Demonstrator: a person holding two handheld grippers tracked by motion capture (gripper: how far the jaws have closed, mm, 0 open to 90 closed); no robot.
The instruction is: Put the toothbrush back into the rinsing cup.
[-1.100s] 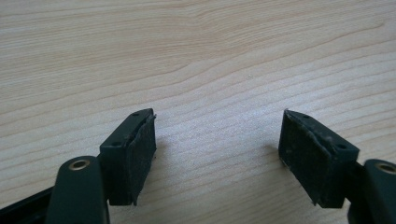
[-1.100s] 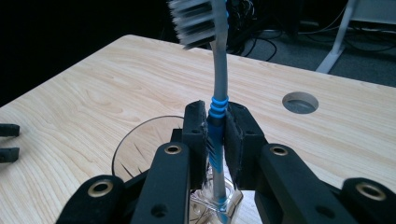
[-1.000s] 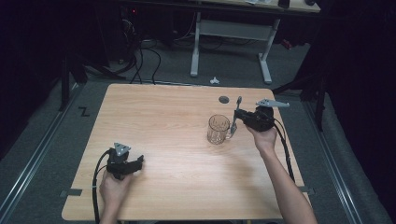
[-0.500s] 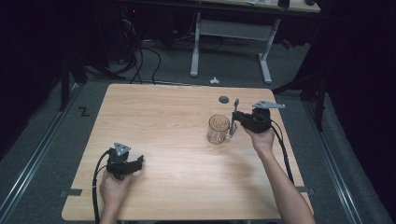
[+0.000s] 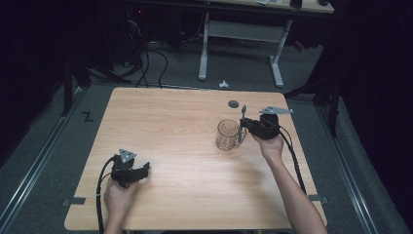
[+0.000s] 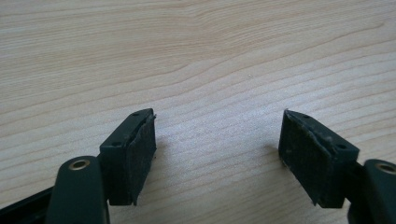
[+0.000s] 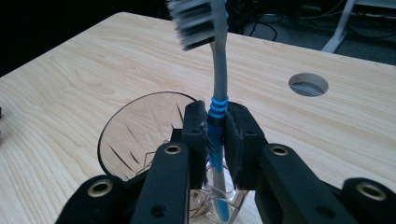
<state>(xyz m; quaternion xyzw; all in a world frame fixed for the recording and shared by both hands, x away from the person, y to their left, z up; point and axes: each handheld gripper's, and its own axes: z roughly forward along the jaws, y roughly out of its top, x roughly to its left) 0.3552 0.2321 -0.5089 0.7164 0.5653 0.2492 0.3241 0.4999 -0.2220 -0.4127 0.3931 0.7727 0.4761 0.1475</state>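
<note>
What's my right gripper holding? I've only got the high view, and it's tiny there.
Observer: A toothbrush, clamped by its blue and grey handle, bristles up.
Operator: Where's its lower end?
Observer: In the right gripper view it runs down close beside the glass mug; whether inside or beside it, I cannot tell.
Operator: And the left gripper?
Observer: The left gripper is open, with bare table between its jaws.

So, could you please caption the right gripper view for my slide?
Right gripper clamps an upright toothbrush beside a glass mug.
</note>
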